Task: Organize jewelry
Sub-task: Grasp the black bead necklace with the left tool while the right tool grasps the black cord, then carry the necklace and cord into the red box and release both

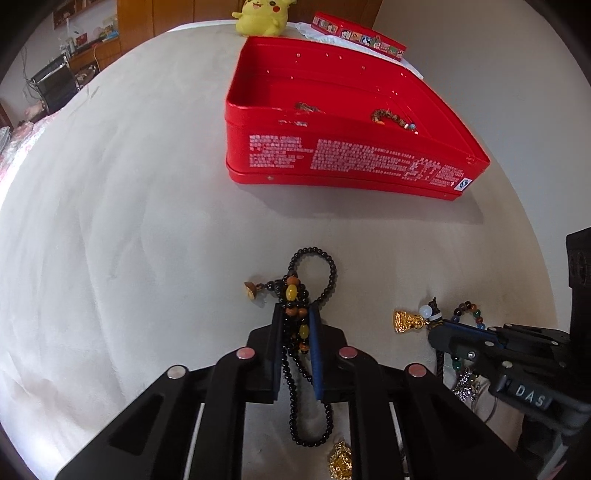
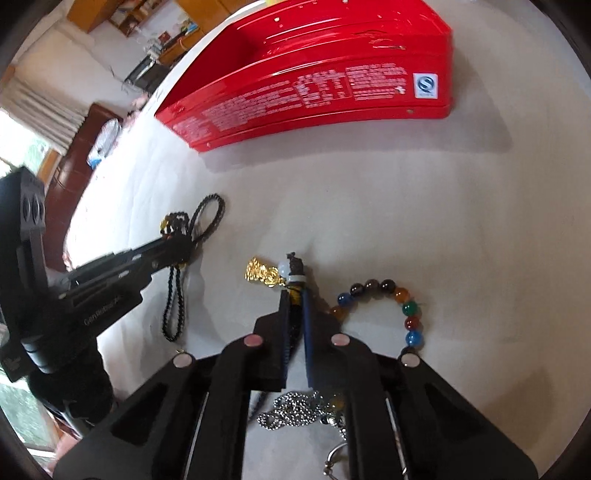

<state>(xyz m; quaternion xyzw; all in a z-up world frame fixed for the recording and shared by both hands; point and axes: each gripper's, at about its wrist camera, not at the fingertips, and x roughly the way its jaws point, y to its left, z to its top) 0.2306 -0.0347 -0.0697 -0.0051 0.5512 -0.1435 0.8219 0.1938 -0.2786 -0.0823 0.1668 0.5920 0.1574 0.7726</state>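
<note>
My left gripper (image 1: 295, 314) is shut on a black bead necklace (image 1: 314, 266) with amber beads, which lies on the white tabletop; it shows in the right wrist view (image 2: 210, 210) too. My right gripper (image 2: 295, 295) is shut on the cord of a gold pendant charm (image 2: 260, 275) with a white bead; the charm also shows in the left wrist view (image 1: 406, 321). An open red tin box (image 1: 354, 147) stands farther back, holding two bead bracelets (image 1: 391, 118). A multicoloured bead bracelet (image 2: 399, 306) lies to the right of my right gripper.
A silver ball chain (image 2: 295, 410) and a metal clasp lie under my right gripper. Another gold piece (image 1: 340, 461) lies under my left gripper. A yellow plush toy (image 1: 260, 16) and the red box lid (image 1: 358, 35) sit at the table's far edge.
</note>
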